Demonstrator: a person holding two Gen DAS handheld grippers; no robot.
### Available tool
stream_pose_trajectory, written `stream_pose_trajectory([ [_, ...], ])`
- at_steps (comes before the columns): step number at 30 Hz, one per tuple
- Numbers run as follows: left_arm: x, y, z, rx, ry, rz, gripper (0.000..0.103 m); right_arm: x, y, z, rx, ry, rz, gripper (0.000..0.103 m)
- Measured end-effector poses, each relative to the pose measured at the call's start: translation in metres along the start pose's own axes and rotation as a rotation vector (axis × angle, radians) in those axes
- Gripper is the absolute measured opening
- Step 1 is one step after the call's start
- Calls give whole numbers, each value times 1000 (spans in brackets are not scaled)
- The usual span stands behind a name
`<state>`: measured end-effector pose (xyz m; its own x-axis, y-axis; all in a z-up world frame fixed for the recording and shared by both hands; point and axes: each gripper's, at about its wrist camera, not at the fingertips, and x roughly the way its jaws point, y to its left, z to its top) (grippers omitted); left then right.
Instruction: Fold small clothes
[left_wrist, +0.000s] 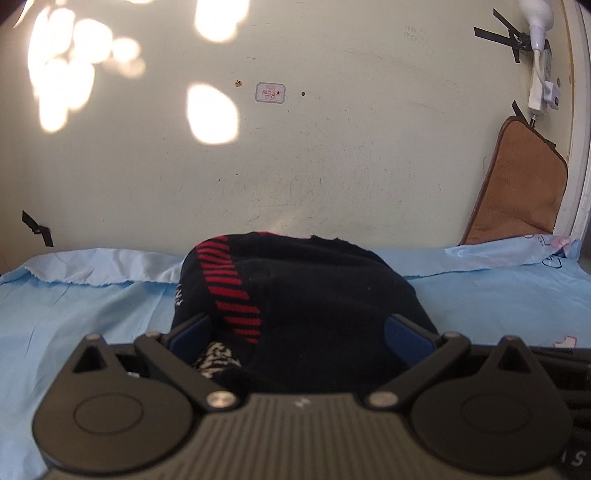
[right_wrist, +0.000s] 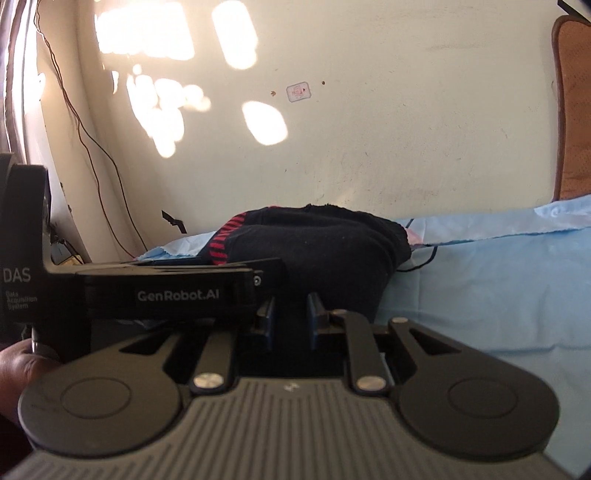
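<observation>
My right gripper (right_wrist: 290, 319) pinches the black garment (right_wrist: 325, 240); my left gripper (left_wrist: 299, 332) stands wide around it; I should lay the fold flat.

**Hidden and cut-off parts**

We cannot see the left gripper's (left_wrist: 299, 328) fingertips; the black garment (left_wrist: 310, 295) covers them. We cannot read the small wall sticker (left_wrist: 270, 92). The brown cushion (right_wrist: 574, 110) and a hand (right_wrist: 16, 373) run off the right wrist view's edges.
</observation>
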<state>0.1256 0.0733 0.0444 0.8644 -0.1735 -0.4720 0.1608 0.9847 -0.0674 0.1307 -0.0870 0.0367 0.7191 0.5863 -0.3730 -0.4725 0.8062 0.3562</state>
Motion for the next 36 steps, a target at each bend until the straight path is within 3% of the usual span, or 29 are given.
stream_pose_trajectory([
  [9, -1, 0, 0, -2, -2, -1, 103, 0, -3, 1, 9, -12, 6, 24],
  [19, -1, 1, -1, -3, -4, -3, 103, -2, -1, 0, 3, -22, 17, 36],
  [29, -1, 1, -1, -13, -19, -8, 103, -8, 3, -1, -8, -42, -3, 40],
  [33, -1, 2, 0, -30, -17, -14, 103, -11, 3, -1, -3, -63, -35, 50],
  [36, -1, 2, 0, -28, -18, -13, 103, -11, 1, 0, 8, -57, -30, 52],
])
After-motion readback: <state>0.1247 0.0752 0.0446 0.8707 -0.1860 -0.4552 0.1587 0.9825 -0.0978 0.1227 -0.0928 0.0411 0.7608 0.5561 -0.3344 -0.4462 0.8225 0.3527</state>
